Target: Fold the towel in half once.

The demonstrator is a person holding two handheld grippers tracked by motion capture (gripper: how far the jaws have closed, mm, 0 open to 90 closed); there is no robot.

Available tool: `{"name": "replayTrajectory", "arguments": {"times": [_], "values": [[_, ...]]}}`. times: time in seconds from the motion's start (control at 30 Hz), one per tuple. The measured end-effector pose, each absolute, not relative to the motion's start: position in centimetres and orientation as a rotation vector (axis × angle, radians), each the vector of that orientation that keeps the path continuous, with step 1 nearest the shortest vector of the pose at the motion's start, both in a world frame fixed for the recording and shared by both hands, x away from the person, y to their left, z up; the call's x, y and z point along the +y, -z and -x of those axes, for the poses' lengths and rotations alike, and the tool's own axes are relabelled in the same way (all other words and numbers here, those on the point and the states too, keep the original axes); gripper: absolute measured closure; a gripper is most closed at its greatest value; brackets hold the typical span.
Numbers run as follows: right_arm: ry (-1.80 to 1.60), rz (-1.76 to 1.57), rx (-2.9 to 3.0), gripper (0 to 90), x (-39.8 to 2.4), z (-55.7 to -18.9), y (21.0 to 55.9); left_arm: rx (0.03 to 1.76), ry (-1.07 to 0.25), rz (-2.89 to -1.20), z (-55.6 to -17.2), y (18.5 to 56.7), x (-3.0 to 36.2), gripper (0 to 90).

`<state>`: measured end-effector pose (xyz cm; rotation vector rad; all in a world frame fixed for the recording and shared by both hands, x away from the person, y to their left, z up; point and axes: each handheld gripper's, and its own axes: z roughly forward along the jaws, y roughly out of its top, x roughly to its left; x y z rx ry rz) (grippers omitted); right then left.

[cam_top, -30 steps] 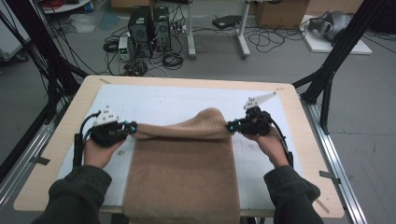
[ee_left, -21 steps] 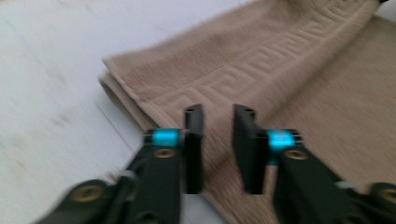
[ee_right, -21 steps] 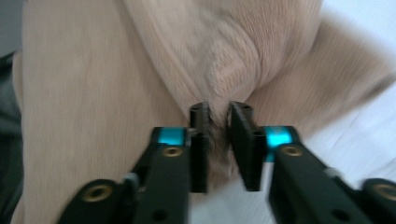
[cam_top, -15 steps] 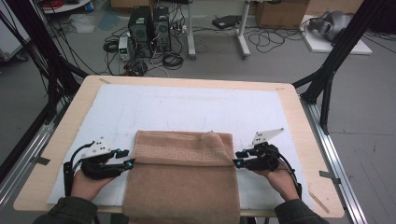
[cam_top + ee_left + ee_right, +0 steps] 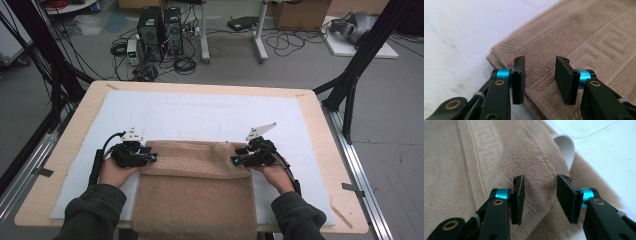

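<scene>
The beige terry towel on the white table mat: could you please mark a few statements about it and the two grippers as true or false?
1. The beige terry towel is folded, with its near end hanging over the table's front edge. True.
2. The left gripper is clamped shut on the towel. False: its jaws stand apart above the towel's corner, with no cloth pinched between the pads.
3. The right gripper has open jaws over a raised bump of towel. True.
4. The towel lies on bare wood. False: it lies on the white table mat, which covers the wooden table.
5. A white tag sticks out of the towel near the right gripper. True.
</scene>
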<state>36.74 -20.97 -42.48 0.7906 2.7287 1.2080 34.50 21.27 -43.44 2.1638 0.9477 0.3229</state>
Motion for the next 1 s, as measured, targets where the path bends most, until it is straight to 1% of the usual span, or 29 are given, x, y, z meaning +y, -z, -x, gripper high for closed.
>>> {"name": "replayTrajectory", "arguments": {"times": [0.03,0.07,0.13,0.17,0.2,0.4,0.53,0.63,0.67,0.73,0.77,0.83,0.93,1.0], "values": [[-1.21,-0.794,2.738,57.9,-20.7,-36.7,42.8,0.931,-0.337,-2.16,-34.3,43.5,21.1,66.2],[-1.211,-0.795,2.753,60.9,-20.4,-36.8,43.3,0.922,-0.344,-2.16,-34.3,43.5,21.0,73.1],[-1.215,-0.789,2.75,71.3,-20.1,-36.6,43.7,0.919,-0.358,-2.159,-34.0,43.5,20.9,79.0],[-1.223,-0.767,2.75,80.6,-20.1,-36.5,43.7,0.915,-0.366,-2.162,-34.0,43.4,21.0,82.6],[-1.225,-0.761,2.747,83.1,-20.2,-36.5,43.5,0.911,-0.378,-2.156,-33.8,43.3,21.0,84.0],[-1.266,-0.747,2.688,84.3,-21.8,-35.7,41.3,0.879,-0.411,-2.071,-32.2,41.6,22.0,85.4],[-1.315,-0.696,2.656,84.6,-23.0,-34.5,38.9,0.832,-0.416,-1.995,-30.0,40.0,22.8,85.4],[-1.341,-0.625,2.652,84.8,-23.6,-32.2,37.4,0.791,-0.414,-1.987,-27.9,39.4,23.2,85.4],[-1.355,-0.604,2.654,84.9,-23.8,-31.5,37.1,0.776,-0.41,-1.976,-26.5,39.3,23.4,85.4],[-1.389,-0.518,2.664,84.6,-24.2,-28.9,36.4,0.734,-0.399,-1.971,-24.4,39.1,23.9,84.7],[-1.407,-0.488,2.664,83.5,-24.3,-28.0,36.2,0.712,-0.399,-1.969,-23.2,38.9,24.2,82.9],[-1.464,-0.439,2.669,79.2,-24.8,-26.3,35.6,0.692,-0.401,-1.968,-21.4,38.5,24.8,73.6],[-1.485,-0.446,2.625,74.5,-25.5,-25.4,35.0,0.686,-0.416,-1.97,-20.3,37.6,25.2,64.3],[-1.47,-0.489,2.62,72.0,-25.6,-26.0,35.2,0.688,-0.436,-1.982,-20.5,37.3,25.3,63.4]]}}
